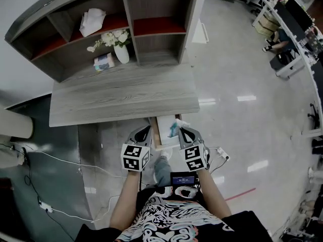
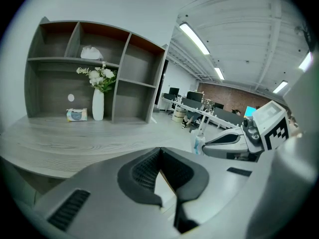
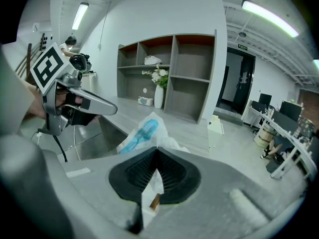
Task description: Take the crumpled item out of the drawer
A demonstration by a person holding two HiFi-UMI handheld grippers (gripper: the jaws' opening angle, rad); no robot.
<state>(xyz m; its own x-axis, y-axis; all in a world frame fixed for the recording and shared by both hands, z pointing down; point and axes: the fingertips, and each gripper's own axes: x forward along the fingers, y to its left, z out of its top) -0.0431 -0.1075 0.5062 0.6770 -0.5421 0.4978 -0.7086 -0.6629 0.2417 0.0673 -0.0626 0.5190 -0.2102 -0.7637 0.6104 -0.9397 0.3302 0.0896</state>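
The crumpled item [image 1: 174,128], a white and blue plastic wrapper, hangs just above the open drawer [image 1: 156,136] under the desk's front edge. My right gripper [image 1: 182,130] is shut on it; in the right gripper view the wrapper [image 3: 142,133] sticks up out of the pinched jaws of that gripper [image 3: 157,151]. My left gripper [image 1: 145,130] sits at the drawer's left side, shut with nothing in it. In the left gripper view its jaws [image 2: 160,151] meet, and the right gripper [image 2: 239,141] shows with the wrapper [image 2: 198,143].
A grey wooden desk [image 1: 121,97] carries a shelf unit [image 1: 151,39] holding a white vase of flowers [image 1: 120,48], a tissue pack [image 1: 104,62] and a white cloth [image 1: 92,20]. Cables [image 1: 65,163] run over the floor at left. The person's foot [image 1: 162,169] is below the drawer.
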